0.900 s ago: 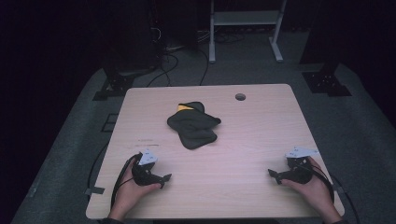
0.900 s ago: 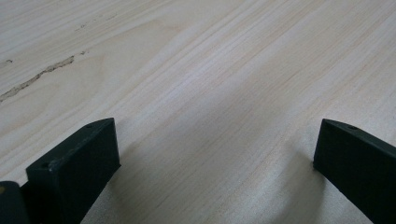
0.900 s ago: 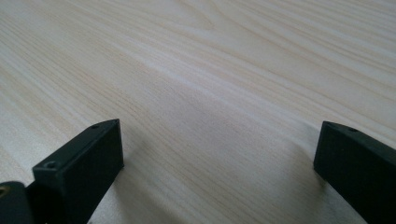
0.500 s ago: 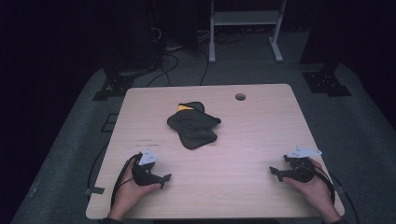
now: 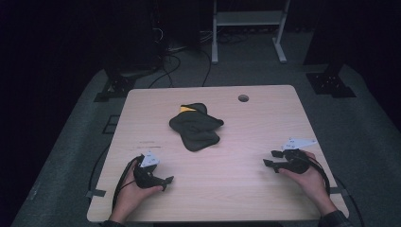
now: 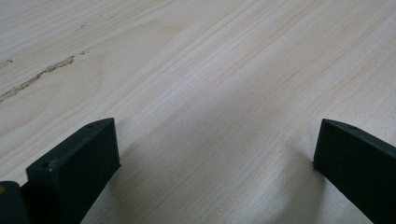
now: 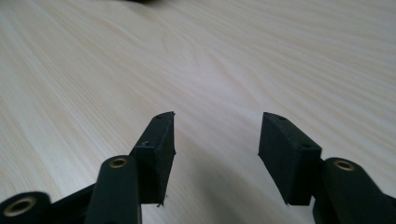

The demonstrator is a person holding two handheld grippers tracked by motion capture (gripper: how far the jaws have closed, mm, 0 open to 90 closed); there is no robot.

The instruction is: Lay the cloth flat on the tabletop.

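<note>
A crumpled dark cloth with a yellow patch (image 5: 195, 125) lies on the pale wooden table (image 5: 246, 127), a little behind its middle. My left gripper (image 5: 166, 182) rests near the front left of the table, held by a hand, jaws pointing right. In the left gripper view its gripper (image 6: 217, 154) stands wide open over bare wood. My right gripper (image 5: 269, 158) sits near the front right, jaws pointing left. In the right gripper view that gripper (image 7: 217, 140) is open with nothing between its fingers. Both grippers are well apart from the cloth.
A round cable hole (image 5: 243, 98) is near the table's back edge. Beyond the table a white metal frame (image 5: 248, 21) and cables (image 5: 175, 52) stand on the dark floor. A faint scratch (image 6: 37, 79) marks the wood.
The right gripper has shifted slightly back and to the right. The left gripper and the cloth have stayed put.
</note>
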